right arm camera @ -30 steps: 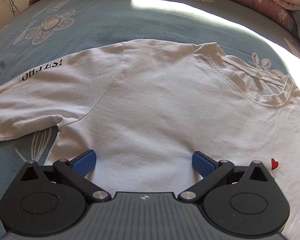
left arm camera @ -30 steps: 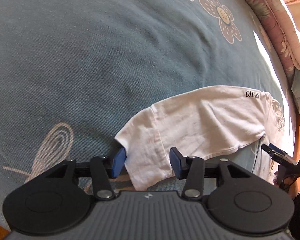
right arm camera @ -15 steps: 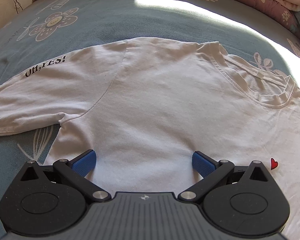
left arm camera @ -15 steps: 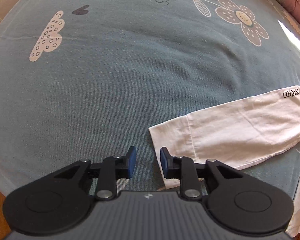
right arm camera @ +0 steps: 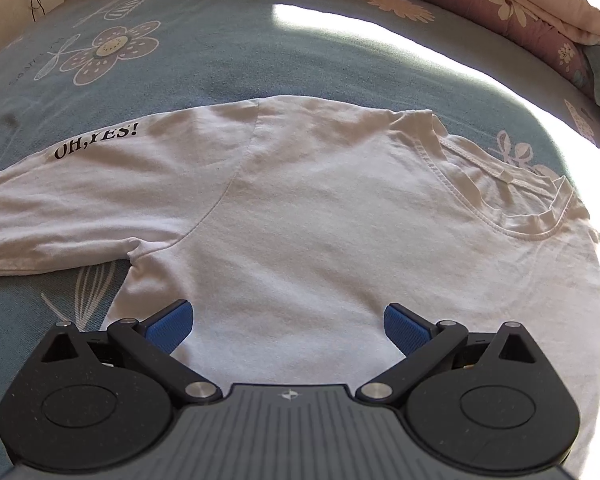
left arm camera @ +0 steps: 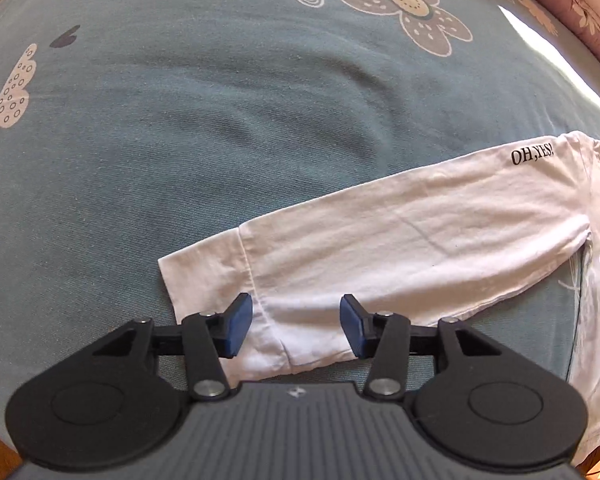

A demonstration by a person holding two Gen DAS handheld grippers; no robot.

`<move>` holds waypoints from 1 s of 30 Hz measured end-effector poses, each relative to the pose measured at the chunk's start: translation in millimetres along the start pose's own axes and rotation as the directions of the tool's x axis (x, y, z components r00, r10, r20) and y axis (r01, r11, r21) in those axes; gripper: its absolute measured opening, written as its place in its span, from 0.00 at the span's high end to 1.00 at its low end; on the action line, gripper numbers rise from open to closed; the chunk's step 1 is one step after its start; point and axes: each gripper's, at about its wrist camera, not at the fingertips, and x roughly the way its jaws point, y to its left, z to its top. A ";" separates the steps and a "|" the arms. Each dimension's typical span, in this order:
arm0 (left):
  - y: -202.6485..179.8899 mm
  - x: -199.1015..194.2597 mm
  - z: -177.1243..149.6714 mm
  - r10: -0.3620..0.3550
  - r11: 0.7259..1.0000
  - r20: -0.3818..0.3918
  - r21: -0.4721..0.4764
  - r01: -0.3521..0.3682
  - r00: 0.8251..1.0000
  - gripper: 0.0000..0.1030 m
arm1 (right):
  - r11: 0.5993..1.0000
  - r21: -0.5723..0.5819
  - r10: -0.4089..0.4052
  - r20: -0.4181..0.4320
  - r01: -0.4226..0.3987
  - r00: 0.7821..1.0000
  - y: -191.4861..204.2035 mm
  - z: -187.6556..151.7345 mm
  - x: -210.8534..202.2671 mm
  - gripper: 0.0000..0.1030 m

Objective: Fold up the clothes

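A teal bedsheet (left arm camera: 180, 140) printed with flowers and clouds covers the bed, with a pink floral quilt (right arm camera: 520, 12) bunched along its far edge and a bright patch of sunlight falling across the fabric. Spread flat on the sheet lies a white long-sleeved shirt (right arm camera: 320, 220), chest up, neckline (right arm camera: 540, 216) toward the right of the right wrist view and one sleeve (left arm camera: 400, 252) stretched out toward the left, the words "OH,YES!" (left arm camera: 532, 156) printed near the shoulder. The left gripper (left arm camera: 296, 330) now hovers over the sleeve's cuff with its blue pads spread apart on either side of the cloth (half a second ago the pads stood nearly together, just off the cuff's edge, and the camera sat further left). The right gripper (right arm camera: 288, 326) is much as it was, spread wide above the shirt's body just inside the armpit seam, holding nothing.
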 end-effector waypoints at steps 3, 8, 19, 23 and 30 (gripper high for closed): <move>-23.6 -2.6 15.9 -0.087 0.994 0.055 0.064 0.084 0.995 0.47 | 0.996 -0.063 0.076 0.086 -0.070 0.993 34.9 16.7 -9.8 0.00; -45.2 32.1 19.4 -0.055 0.994 0.020 0.095 0.053 0.998 0.44 | 0.962 -0.124 0.252 0.046 -0.245 0.967 108.3 28.3 15.8 0.00; -14.0 33.9 2.5 -0.015 1.000 0.004 0.014 0.015 1.000 0.36 | 0.934 -0.137 0.336 0.026 -0.330 0.941 142.8 25.7 5.5 0.00; -9.6 36.3 -3.6 -0.010 1.000 0.031 0.009 0.009 0.999 0.35 | 0.931 -0.165 0.327 -0.016 -0.325 0.945 160.5 31.1 31.0 0.00; 5.3 20.4 -14.0 0.043 0.999 0.039 -0.011 -0.043 0.998 0.33 | 0.899 -0.243 0.387 0.053 -0.364 0.921 191.3 35.8 13.9 0.00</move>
